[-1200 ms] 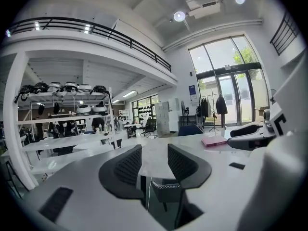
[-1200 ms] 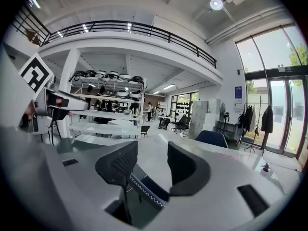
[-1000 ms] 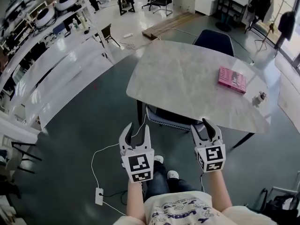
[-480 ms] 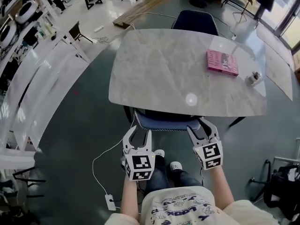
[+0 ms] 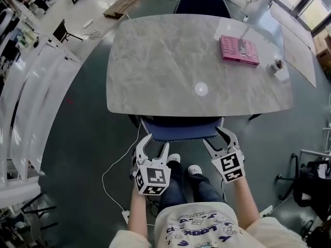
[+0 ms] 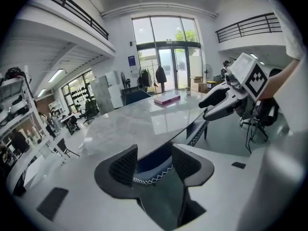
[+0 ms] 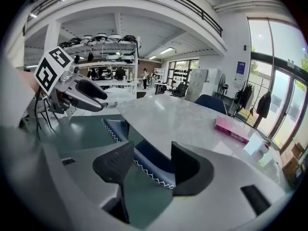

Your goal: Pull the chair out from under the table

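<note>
A dark blue chair [image 5: 181,128] with white zigzag stitching is tucked under the grey marble table [image 5: 155,66]; only its backrest top shows past the near edge. My left gripper [image 5: 153,148] hangs just before the backrest's left end, its jaws opening and empty. My right gripper [image 5: 223,140] is at the backrest's right end, jaws also opening, nothing pressed between them. In the left gripper view the backrest edge [image 6: 153,172] shows through the gap of the left gripper [image 6: 154,161]. The right gripper view shows the chair edge [image 7: 151,170] between the jaws of the right gripper [image 7: 151,166].
A pink book [image 5: 239,50] and a small cup [image 5: 278,64] lie on the table's far right. A second dark chair [image 5: 200,4] stands at the far side. A white cable [image 5: 115,165] runs over the floor at my left. My feet [image 5: 182,165] stand just behind the chair.
Both grippers sank and came closer to the chair's backrest. Their jaws have spread wider. The table now lies squarely ahead in the head view.
</note>
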Demonstrator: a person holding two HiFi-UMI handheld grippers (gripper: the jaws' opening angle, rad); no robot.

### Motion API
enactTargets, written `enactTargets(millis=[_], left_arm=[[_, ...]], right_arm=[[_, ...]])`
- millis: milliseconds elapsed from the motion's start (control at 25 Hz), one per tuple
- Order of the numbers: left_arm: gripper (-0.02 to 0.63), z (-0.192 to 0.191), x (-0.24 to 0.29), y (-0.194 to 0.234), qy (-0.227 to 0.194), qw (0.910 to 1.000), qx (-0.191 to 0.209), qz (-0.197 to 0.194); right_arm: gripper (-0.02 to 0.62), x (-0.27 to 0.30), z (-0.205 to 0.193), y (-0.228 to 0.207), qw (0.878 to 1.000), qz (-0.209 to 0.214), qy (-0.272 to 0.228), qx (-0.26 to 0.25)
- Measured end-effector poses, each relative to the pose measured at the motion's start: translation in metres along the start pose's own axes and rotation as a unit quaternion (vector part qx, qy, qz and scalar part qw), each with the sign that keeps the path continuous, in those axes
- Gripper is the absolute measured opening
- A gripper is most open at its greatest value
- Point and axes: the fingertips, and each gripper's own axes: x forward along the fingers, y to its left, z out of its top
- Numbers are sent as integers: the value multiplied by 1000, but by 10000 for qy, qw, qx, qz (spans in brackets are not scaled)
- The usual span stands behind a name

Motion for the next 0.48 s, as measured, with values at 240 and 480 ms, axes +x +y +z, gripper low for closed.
enactTargets(millis=[240,480], left_arm=[[273,-22,26,-18,276,9969,376,-636],[284,-44,49,-28,504,9917,625,-1002]], right_arm=[[278,11,-21,6,9985,30,299,-447],[285,27,-48,11,9909,47,780,-1100]])
